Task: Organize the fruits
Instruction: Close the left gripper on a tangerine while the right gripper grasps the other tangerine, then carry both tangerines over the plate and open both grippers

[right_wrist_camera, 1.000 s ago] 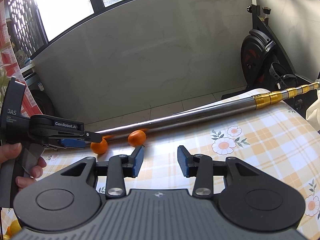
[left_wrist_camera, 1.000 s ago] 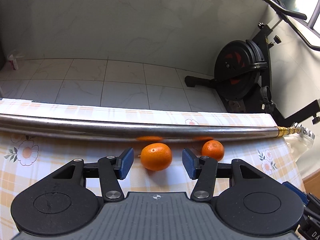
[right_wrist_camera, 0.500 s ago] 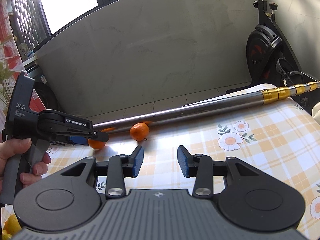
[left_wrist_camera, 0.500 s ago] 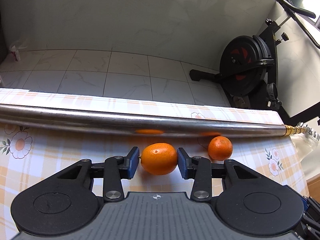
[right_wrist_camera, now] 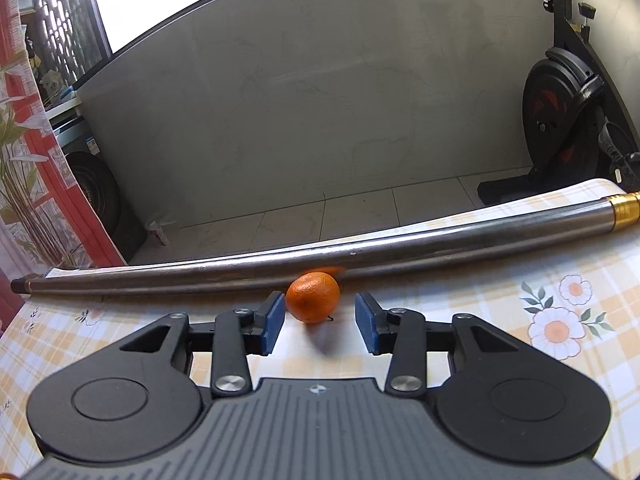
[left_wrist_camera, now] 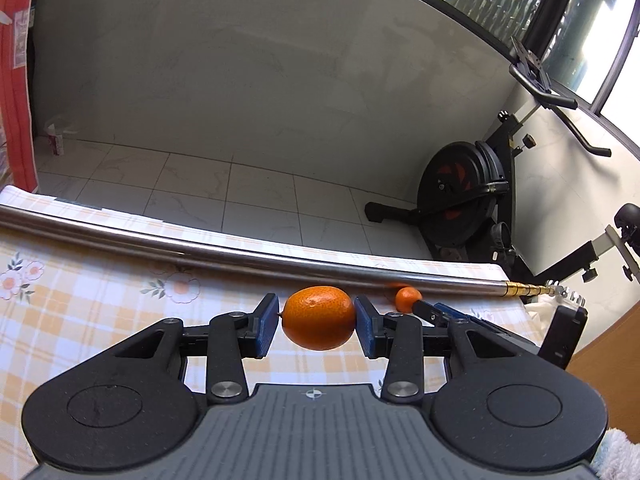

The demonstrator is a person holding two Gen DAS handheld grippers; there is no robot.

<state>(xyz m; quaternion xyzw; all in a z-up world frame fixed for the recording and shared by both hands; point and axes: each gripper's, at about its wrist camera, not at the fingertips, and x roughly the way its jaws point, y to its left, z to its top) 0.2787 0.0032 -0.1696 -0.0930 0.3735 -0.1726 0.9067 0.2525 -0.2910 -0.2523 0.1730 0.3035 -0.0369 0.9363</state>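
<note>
My left gripper (left_wrist_camera: 316, 328) is shut on an orange mandarin (left_wrist_camera: 319, 323) and holds it above the checked tablecloth (left_wrist_camera: 100, 320). A second, smaller mandarin (left_wrist_camera: 407, 299) lies on the cloth against the steel pole (left_wrist_camera: 200, 252); the right gripper's finger (left_wrist_camera: 430, 312) reaches up to it. In the right wrist view that second mandarin (right_wrist_camera: 313, 297) sits on the cloth just ahead of my open right gripper (right_wrist_camera: 320, 324), closer to the left pad (right_wrist_camera: 274, 322), touching neither pad clearly.
A long steel pole (right_wrist_camera: 320, 258) with a gold tip (right_wrist_camera: 626, 210) lies along the table's far edge. Beyond it are a tiled floor, a grey wall and an exercise bike (left_wrist_camera: 460, 200). A red floral curtain (right_wrist_camera: 24, 160) hangs at the left.
My left gripper closed on the mandarin and lifted it off the cloth. My right gripper moved left and forward until the second mandarin sits just ahead of its pads.
</note>
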